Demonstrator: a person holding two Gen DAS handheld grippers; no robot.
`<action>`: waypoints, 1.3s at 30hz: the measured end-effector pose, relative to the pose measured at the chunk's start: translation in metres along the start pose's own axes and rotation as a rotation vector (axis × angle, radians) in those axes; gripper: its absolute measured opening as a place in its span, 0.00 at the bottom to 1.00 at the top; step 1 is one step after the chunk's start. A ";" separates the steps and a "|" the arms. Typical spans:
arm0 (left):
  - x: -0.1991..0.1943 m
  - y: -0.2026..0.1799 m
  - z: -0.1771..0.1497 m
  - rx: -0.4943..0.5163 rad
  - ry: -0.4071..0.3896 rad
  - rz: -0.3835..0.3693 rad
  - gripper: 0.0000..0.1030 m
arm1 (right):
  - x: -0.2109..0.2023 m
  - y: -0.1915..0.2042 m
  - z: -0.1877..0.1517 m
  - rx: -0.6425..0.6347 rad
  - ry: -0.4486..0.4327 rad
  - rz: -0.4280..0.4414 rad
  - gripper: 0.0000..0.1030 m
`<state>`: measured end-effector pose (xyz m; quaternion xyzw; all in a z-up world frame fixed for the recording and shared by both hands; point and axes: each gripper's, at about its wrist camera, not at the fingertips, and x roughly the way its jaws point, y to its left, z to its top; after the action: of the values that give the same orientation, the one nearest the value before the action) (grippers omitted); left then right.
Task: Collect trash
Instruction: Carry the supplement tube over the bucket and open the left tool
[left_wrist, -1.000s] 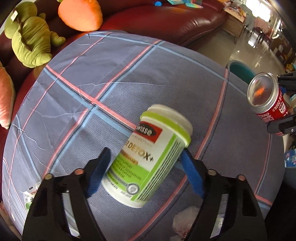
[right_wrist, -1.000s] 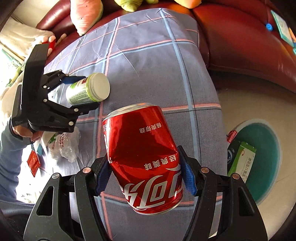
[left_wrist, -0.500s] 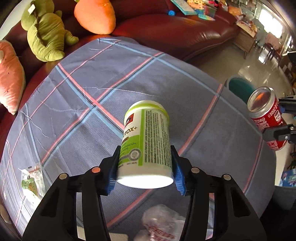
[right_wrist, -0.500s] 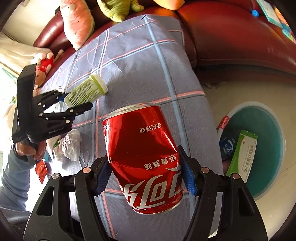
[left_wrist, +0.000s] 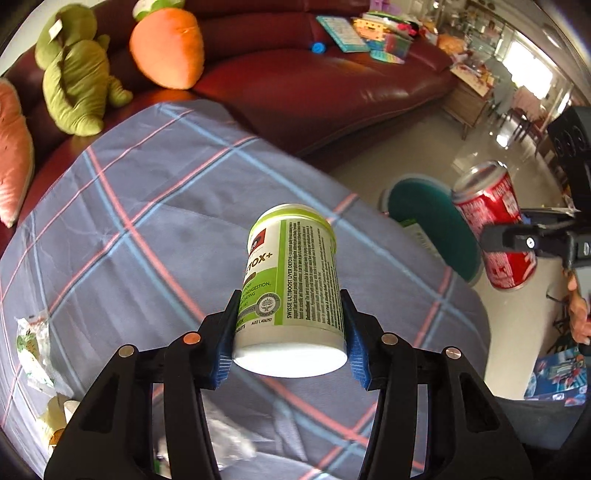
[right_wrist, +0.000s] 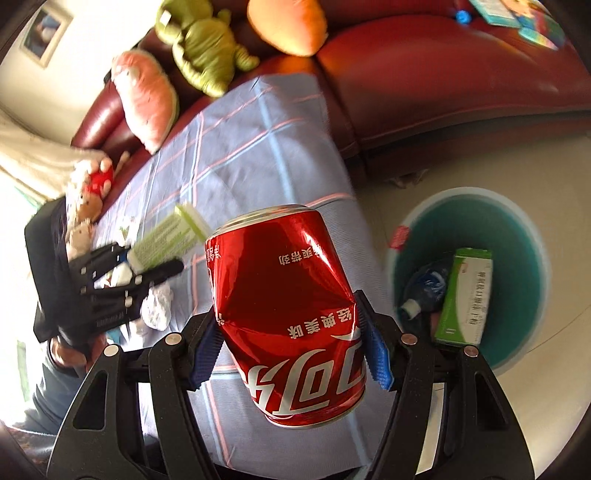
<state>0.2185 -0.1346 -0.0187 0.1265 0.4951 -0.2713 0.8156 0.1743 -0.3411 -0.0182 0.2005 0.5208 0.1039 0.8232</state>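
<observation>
My left gripper (left_wrist: 290, 341) is shut on a white and green supplement bottle (left_wrist: 291, 284) and holds it above the plaid cloth (left_wrist: 147, 236). My right gripper (right_wrist: 291, 343) is shut on a dented red cola can (right_wrist: 288, 306), held in the air at the cloth's edge. The can also shows in the left wrist view (left_wrist: 495, 225). A teal trash bin (right_wrist: 517, 229) stands on the floor to the right of the can. It holds a green box (right_wrist: 467, 295) and a blue bottle (right_wrist: 424, 288). The bin also shows in the left wrist view (left_wrist: 432, 221).
Crumpled plastic (right_wrist: 157, 306) and wrappers (left_wrist: 31, 343) lie on the cloth near its left side. A dark red sofa (left_wrist: 314, 85) with plush toys (left_wrist: 74, 81) stands behind. A tiled floor (right_wrist: 413, 173) lies around the bin.
My left gripper has lifted the bottle off the cloth and swung toward the bin. My right gripper with the can has moved nearer the bin.
</observation>
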 end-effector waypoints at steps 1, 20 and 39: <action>0.000 -0.009 0.003 0.010 -0.004 -0.008 0.50 | -0.006 -0.007 0.000 0.013 -0.013 -0.004 0.61; 0.068 -0.173 0.066 0.182 0.075 -0.143 0.50 | -0.052 -0.140 -0.009 0.250 -0.124 -0.087 0.61; 0.079 -0.179 0.055 0.105 0.086 -0.150 0.89 | -0.046 -0.157 -0.008 0.270 -0.112 -0.097 0.61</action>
<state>0.1861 -0.3332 -0.0501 0.1434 0.5228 -0.3513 0.7633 0.1411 -0.4973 -0.0528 0.2895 0.4923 -0.0186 0.8206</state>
